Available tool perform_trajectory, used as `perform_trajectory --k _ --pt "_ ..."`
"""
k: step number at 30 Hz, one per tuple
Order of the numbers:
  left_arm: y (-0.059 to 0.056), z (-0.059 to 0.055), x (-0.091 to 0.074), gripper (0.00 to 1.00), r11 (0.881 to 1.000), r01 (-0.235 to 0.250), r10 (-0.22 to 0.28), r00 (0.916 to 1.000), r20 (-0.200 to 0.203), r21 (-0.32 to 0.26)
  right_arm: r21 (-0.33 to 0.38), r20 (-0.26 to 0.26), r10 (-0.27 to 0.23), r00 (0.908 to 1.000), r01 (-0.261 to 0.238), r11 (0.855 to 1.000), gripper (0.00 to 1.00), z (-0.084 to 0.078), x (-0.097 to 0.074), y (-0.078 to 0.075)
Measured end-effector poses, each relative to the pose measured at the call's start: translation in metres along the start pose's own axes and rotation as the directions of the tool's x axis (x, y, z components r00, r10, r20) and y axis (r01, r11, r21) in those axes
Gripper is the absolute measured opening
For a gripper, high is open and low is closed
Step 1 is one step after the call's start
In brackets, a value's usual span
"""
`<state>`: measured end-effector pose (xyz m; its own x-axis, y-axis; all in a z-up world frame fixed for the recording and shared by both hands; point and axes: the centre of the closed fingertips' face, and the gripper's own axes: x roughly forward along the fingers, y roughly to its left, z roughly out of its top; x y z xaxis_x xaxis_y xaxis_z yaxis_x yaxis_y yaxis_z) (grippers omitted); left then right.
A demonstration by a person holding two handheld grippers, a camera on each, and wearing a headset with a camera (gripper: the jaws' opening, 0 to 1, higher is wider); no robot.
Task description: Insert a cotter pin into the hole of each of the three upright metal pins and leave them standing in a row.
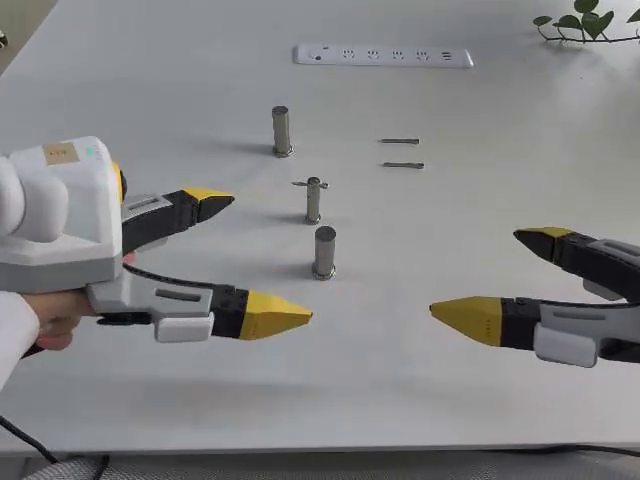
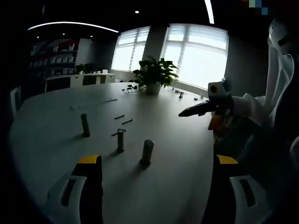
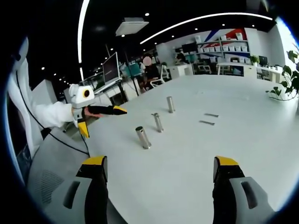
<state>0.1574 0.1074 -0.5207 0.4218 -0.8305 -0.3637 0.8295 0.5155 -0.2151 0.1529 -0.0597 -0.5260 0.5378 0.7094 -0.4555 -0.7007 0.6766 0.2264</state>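
Both my grippers hover above the white table (image 1: 480, 380), and neither touches anything.

Left gripper (image 1: 250, 258): jaws spread wide, nothing between them, yellow tips pointing in toward the row of pins. Right gripper (image 1: 490, 275): jaws also wide apart and empty, tips pointing back toward the left one across a bare stretch of table.

Three metal pins stand upright in a slightly slanted row between and beyond my grippers.
- The far metal pin (image 1: 282, 131) has a plain top.
- The middle metal pin (image 1: 314, 205) has a cotter pin (image 1: 311, 184) lying crosswise through its top, its ends sticking out on both sides.
- The near metal pin (image 1: 324, 252) has a plain top and stands closest to my left jaws.

Two more cotter pins lie flat on the table to the right of the row, parallel and near each other: the far loose cotter pin (image 1: 400, 141) and the near loose cotter pin (image 1: 403, 165).

A white power strip (image 1: 383, 56) lies at the far side of the table. A potted plant (image 2: 154, 74) stands on the table well beyond the pins.
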Motion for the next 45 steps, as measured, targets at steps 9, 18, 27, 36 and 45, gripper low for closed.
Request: perform_trajectory --k 9,18,27,36,45 --pt "-0.001 -0.017 -0.015 0.99 0.999 -0.036 0.035 0.9989 -0.033 -0.037 -0.027 -0.013 -0.003 0.9999 0.002 1.0 0.92 0.008 -0.004 -0.006" --pt "0.001 -0.024 -0.02 0.99 0.996 -0.07 0.067 0.9967 -0.046 -0.061 -0.093 -0.053 0.015 0.9985 -0.02 0.995 0.91 0.022 -0.001 -0.012" --pt "0.0 -0.029 -0.024 0.99 0.995 -0.088 0.085 0.9931 -0.081 -0.04 -0.252 -0.184 0.037 0.9822 -0.083 0.964 0.82 0.042 0.013 -0.028" --pt "0.0 -0.031 -0.032 0.99 0.993 -0.104 0.1 0.9922 -0.075 -0.061 -0.367 -0.385 0.021 0.9226 -0.174 0.914 0.63 0.043 0.045 -0.049" --pt "0.005 -0.033 -0.039 0.99 0.989 -0.131 0.126 0.9893 -0.074 -0.073 -0.46 -0.487 0.003 0.8733 -0.259 0.849 0.48 0.057 0.083 -0.089"
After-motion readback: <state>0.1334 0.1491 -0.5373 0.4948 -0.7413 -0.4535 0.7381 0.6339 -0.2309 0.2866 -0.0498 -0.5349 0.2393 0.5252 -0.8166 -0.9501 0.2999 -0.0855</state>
